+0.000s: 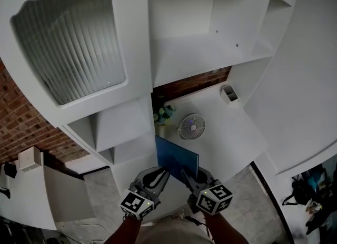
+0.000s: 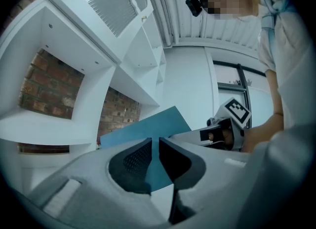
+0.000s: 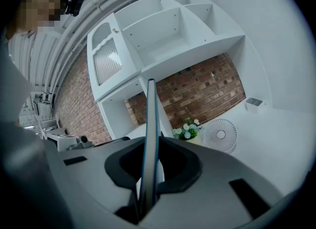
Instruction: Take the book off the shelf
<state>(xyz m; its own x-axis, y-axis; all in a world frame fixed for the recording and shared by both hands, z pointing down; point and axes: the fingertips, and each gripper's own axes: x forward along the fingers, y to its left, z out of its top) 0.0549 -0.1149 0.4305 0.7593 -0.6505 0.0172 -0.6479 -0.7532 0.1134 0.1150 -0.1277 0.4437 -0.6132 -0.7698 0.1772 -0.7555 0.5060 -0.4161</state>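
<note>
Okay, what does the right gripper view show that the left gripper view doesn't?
Only the right gripper view shows the small fan, the flowers and the white holder on the white surface, with the book seen edge-on. Only the left gripper view shows the book's flat blue cover and the marker cube on the right gripper. Both show the book clamped at its near edge, the white shelves and the brick wall.

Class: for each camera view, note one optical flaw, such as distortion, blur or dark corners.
Head view: the straight edges of the white shelf unit bow, wide-angle distortion. Left gripper view: a black vignette rings the frame. Right gripper view: the thin blue book, edge-on, blurs at its near end; the small round white fan is sharp.
</note>
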